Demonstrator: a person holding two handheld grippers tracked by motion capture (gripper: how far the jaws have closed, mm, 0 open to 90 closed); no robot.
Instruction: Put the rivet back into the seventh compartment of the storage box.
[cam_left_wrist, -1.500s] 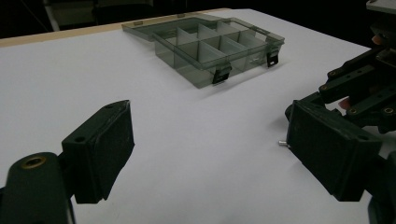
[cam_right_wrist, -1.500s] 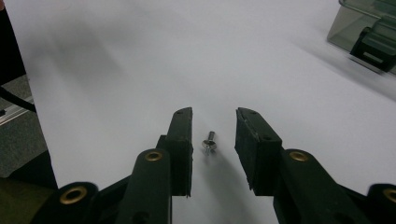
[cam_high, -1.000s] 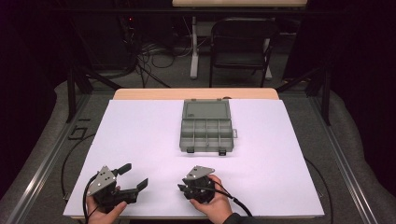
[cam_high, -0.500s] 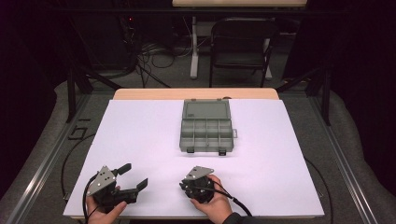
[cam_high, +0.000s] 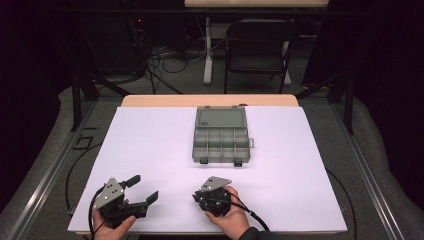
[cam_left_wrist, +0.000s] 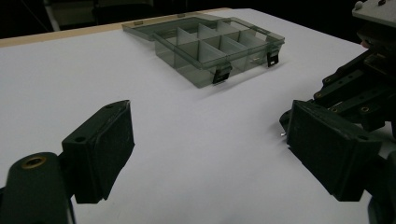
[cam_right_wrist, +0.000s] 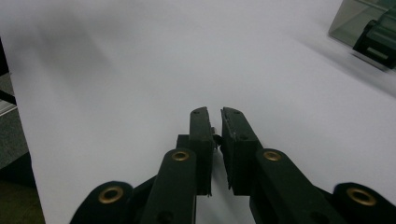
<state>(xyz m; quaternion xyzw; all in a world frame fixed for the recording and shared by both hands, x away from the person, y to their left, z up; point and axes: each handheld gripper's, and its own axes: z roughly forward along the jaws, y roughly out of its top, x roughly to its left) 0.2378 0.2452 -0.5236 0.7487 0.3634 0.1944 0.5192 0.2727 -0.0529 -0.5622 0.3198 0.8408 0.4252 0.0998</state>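
Observation:
A grey clear organiser box (cam_high: 220, 139) lies open in the middle of the white sheet (cam_high: 150, 145), lid folded flat behind it, its compartments looking empty. My left gripper (cam_high: 144, 187) rests at the front left with its jaws wide apart and nothing between them; the left gripper view shows its pads (cam_left_wrist: 109, 140) over bare sheet, with the box (cam_left_wrist: 219, 46) beyond. My right gripper (cam_high: 196, 198) sits at the front centre and points left. Its jaws (cam_right_wrist: 215, 114) are shut on a tiny metal piece (cam_right_wrist: 213, 131), which also peeks from its tip (cam_left_wrist: 282, 135).
The white sheet covers a wooden table (cam_high: 210, 100). A black chair (cam_high: 257, 47) and cables on the floor lie beyond the far edge. A latch corner of the box (cam_right_wrist: 373, 32) shows at the upper right of the right gripper view.
The right gripper's jaws have drawn together. Both hands have stayed where they were and the box has not moved.

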